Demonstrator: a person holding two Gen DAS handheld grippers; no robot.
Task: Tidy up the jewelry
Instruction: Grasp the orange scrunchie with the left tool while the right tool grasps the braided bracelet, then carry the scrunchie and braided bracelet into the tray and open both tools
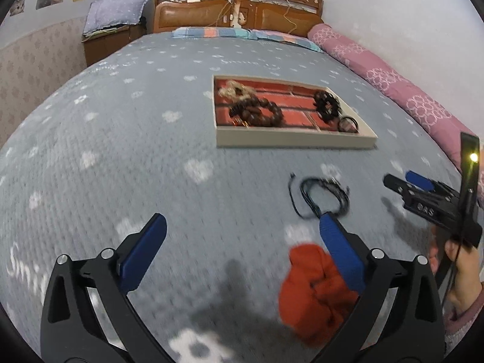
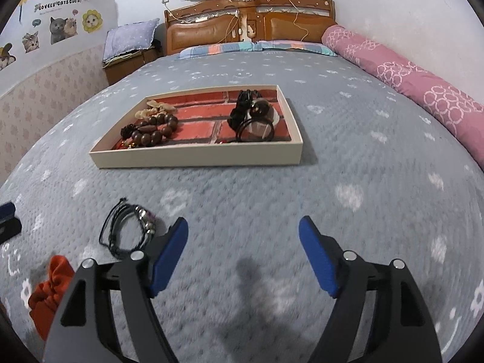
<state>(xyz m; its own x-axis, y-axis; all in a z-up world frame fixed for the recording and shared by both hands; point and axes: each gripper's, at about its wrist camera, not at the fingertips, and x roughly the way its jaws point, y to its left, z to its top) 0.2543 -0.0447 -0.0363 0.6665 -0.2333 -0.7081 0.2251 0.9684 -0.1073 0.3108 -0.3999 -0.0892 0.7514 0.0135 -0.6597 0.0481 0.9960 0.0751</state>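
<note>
Two pieces remain on the grey quilted bed (image 2: 348,157), so with both grippers spread and empty, the left gripper (image 1: 242,230) should straddle the black cord bracelet (image 1: 325,195) at one o'clock, clear of the orange fabric scrunchie (image 1: 311,293), then carry it to the cream brick-lined tray (image 1: 290,143) at twelve.

A tray (image 2: 196,154) is set on the bedspread (image 2: 348,166) at twelve o'clock, well short of the headboard (image 2: 251,21). In it, a bead bracelet (image 2: 154,131) is placed at nine o'clock and hair ties (image 2: 255,130) at three. Nearer, a cord bracelet (image 2: 127,230) is laid, with a scrunchie (image 2: 48,290) at its seven o'clock.
</note>
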